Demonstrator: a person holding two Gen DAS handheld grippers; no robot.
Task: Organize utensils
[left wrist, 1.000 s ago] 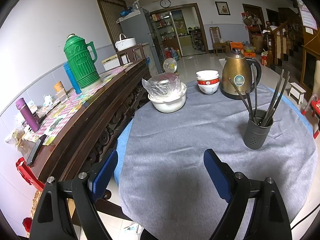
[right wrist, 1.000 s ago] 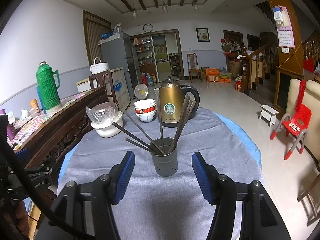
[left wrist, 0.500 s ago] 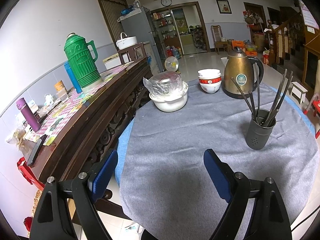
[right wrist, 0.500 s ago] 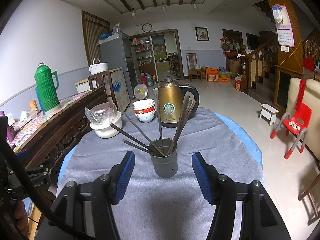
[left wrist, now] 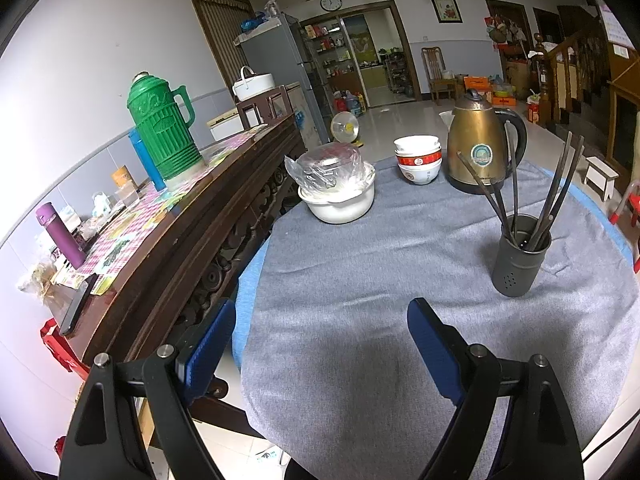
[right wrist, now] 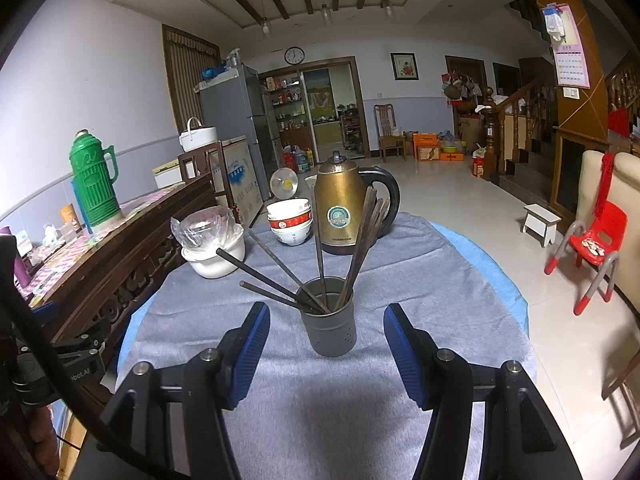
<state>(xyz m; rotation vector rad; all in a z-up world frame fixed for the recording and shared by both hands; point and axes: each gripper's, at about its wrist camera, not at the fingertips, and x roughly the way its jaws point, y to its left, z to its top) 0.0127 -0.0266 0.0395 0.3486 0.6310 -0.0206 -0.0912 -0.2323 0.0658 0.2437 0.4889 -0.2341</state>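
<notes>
I'm seeing one dark grey holder (right wrist: 329, 327) standing upright at frame centre on grey cloth (right wrist: 336, 412), small holes low on its wall. Chopsticks (right wrist: 320, 240), about seven dark sticks, fanning out of it. Right gripper (right wrist: 326, 350) gaping wide, holder just ahead between blue pads. Left gripper (left wrist: 320, 344) also spread wide, gripping nothing; holder (left wrist: 520, 256) sitting right of frame. One gold kettle (right wrist: 344, 208), three stacked bowls (right wrist: 290, 220) behind.
</notes>
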